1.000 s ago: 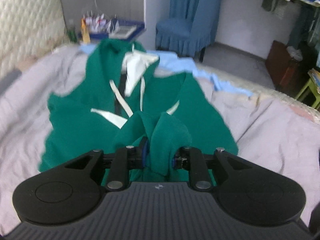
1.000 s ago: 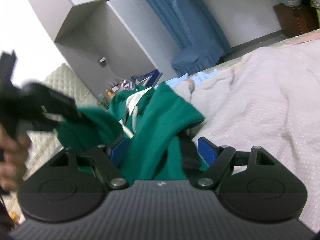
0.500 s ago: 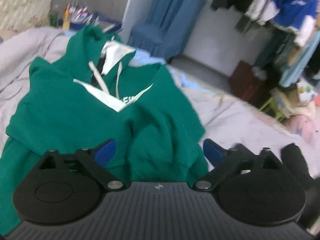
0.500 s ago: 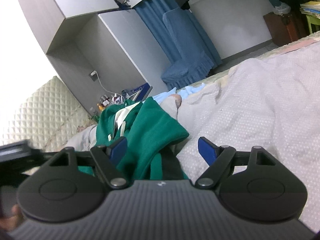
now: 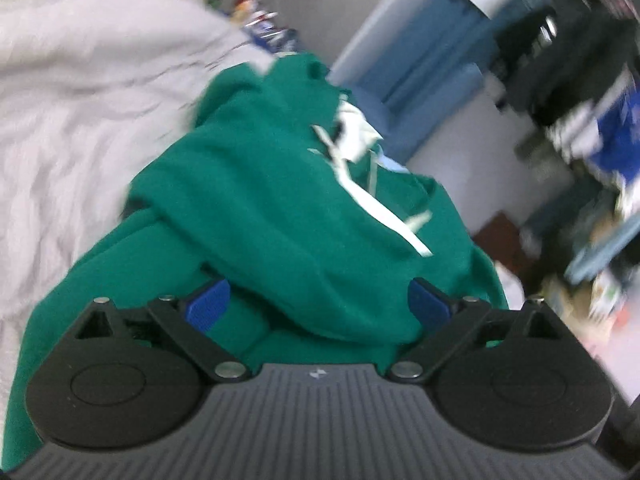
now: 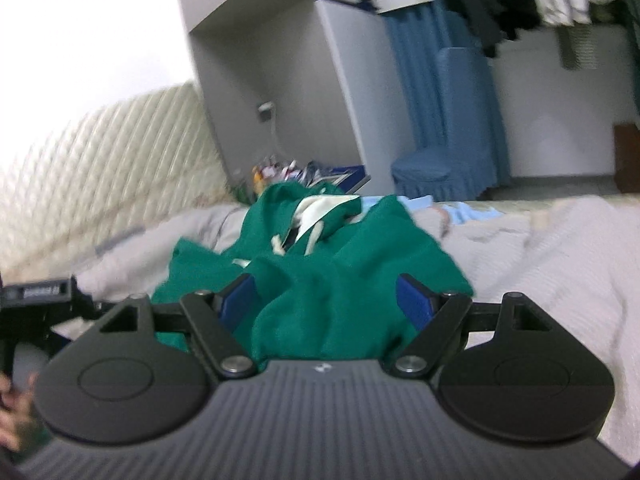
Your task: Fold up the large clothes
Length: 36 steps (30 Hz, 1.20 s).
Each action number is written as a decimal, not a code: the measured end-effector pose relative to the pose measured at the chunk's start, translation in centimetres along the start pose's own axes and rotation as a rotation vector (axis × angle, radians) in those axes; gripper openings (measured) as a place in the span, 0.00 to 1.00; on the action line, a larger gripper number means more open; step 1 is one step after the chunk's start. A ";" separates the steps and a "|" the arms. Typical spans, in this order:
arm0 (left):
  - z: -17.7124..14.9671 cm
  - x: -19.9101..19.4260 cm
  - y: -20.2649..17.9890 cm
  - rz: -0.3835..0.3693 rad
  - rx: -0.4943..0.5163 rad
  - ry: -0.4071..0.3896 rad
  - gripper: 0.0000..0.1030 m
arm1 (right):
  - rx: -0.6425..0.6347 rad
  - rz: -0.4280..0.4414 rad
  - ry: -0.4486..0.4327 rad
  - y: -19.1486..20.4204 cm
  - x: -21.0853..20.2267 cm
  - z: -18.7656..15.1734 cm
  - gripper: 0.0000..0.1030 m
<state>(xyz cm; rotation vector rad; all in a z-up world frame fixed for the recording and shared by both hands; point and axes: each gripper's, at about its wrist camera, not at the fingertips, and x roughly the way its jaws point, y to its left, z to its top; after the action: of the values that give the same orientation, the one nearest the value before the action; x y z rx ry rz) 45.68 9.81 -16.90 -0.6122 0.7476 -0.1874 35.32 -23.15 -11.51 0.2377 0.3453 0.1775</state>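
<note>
**Green hoodie heaped on the bed, both tongs wide**

Motion blur smears the left wrist view; the hoodie's lower hem is hidden behind the gripper bodies. The left gripper (image 5: 318, 300) tilts downward, jaws apart, over the green hoodie (image 5: 280, 216). The right gripper (image 6: 326, 300) stands open too, with bunched cloth between its unpressed pads, on the grey bedspread (image 6: 560, 248).

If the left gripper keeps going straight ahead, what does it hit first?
Most likely the green hoodie: its bunched fabric already lies between the open left gripper fingers, right ahead. Depth is blurred.
</note>
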 end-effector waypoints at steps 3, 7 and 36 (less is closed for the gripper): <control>0.4 2.0 3.3 -0.025 -0.105 0.008 0.95 | -0.089 -0.009 0.045 1.9 1.8 -0.5 0.77; 0.7 4.8 5.5 -0.063 -0.149 0.012 0.95 | -0.257 -0.087 0.119 4.1 3.7 -2.1 0.76; 6.6 1.2 13.2 0.009 -0.351 -0.279 0.12 | -0.777 0.007 0.242 11.4 2.3 -8.0 0.29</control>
<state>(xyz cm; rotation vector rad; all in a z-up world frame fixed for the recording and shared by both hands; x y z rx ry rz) 50.40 23.06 -21.49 -0.9469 0.5139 0.0404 33.15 -10.13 -16.60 -0.5545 0.4895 0.3341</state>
